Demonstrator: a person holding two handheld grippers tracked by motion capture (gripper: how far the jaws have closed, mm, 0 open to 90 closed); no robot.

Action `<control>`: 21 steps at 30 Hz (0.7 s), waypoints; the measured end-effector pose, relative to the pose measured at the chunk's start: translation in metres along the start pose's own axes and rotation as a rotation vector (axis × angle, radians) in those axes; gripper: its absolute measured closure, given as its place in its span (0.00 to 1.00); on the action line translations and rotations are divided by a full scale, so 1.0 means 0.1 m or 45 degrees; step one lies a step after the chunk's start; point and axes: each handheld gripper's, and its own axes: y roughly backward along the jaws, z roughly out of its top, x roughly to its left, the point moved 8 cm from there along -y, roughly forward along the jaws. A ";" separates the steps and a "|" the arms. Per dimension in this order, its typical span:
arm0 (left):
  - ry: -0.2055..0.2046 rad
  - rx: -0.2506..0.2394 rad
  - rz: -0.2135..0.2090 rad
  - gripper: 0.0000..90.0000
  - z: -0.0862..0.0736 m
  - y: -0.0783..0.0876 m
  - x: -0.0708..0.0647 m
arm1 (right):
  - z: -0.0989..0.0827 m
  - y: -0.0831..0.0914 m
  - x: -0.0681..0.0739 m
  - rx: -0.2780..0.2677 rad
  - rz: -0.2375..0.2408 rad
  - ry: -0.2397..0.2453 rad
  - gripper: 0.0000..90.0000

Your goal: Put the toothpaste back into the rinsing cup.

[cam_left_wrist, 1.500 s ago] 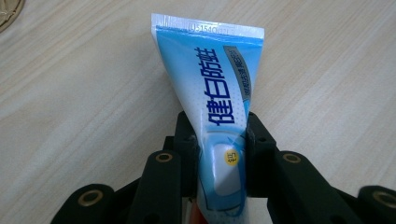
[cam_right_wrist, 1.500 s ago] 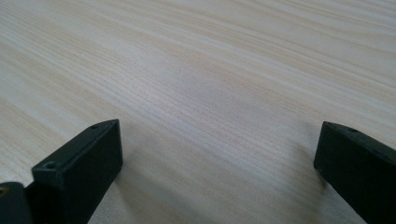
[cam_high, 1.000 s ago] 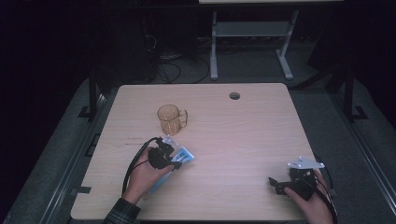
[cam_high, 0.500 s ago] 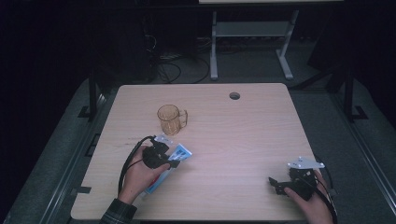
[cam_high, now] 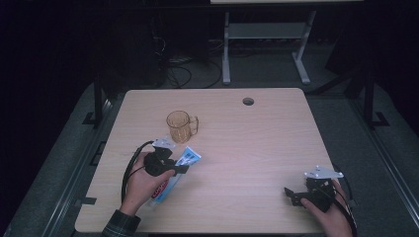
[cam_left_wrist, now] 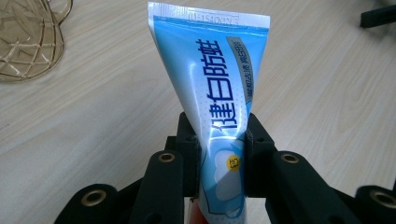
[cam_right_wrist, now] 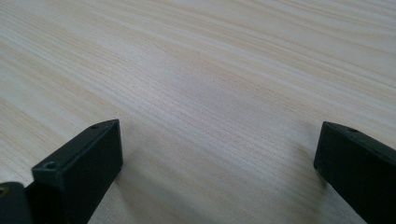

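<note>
left gripper view has the left gripper [cam_left_wrist: 219, 154] clamped on the toothpaste tube [cam_left_wrist: 217, 84], pinched mid-body so the flat crimped end sticks out near the amber mug [cam_high: 179, 126]. right gripper [cam_high: 296, 195] sits with jaws wide apart at the table [cam_high: 257, 148] edge, probably just waiting.
</note>
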 end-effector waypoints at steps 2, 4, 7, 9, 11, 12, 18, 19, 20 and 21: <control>0.005 -0.013 -0.007 0.81 0.01 0.01 0.00 | 0.00 0.00 0.00 0.000 0.000 0.000 0.01; 0.000 -0.028 -0.009 0.81 0.01 0.03 0.02 | 0.00 0.00 0.00 0.000 0.000 0.000 0.01; 0.007 -0.067 -0.014 0.81 0.04 0.05 0.03 | 0.00 0.00 0.00 0.000 0.000 0.000 0.01; 0.003 -0.076 -0.016 0.81 0.04 0.06 0.03 | 0.00 0.00 0.00 0.000 0.000 -0.001 0.01; -0.002 -0.118 -0.015 0.81 0.07 0.08 0.04 | 0.00 0.00 0.00 0.000 0.000 0.000 0.01; -0.003 -0.134 -0.017 0.81 0.09 0.09 0.04 | 0.00 0.00 0.00 0.000 0.000 0.000 0.01; -0.027 -0.189 -0.022 0.81 0.15 0.13 0.06 | 0.00 0.00 0.00 0.000 0.000 0.000 0.01; -0.027 -0.197 -0.025 0.81 0.16 0.14 0.06 | 0.00 0.00 0.00 0.000 0.000 0.000 0.01; -0.027 -0.197 -0.025 0.81 0.16 0.14 0.06 | 0.00 0.00 0.00 0.000 0.000 0.000 0.01; -0.025 -0.216 -0.035 0.81 0.18 0.15 0.06 | 0.00 0.00 0.00 0.000 0.000 0.000 0.01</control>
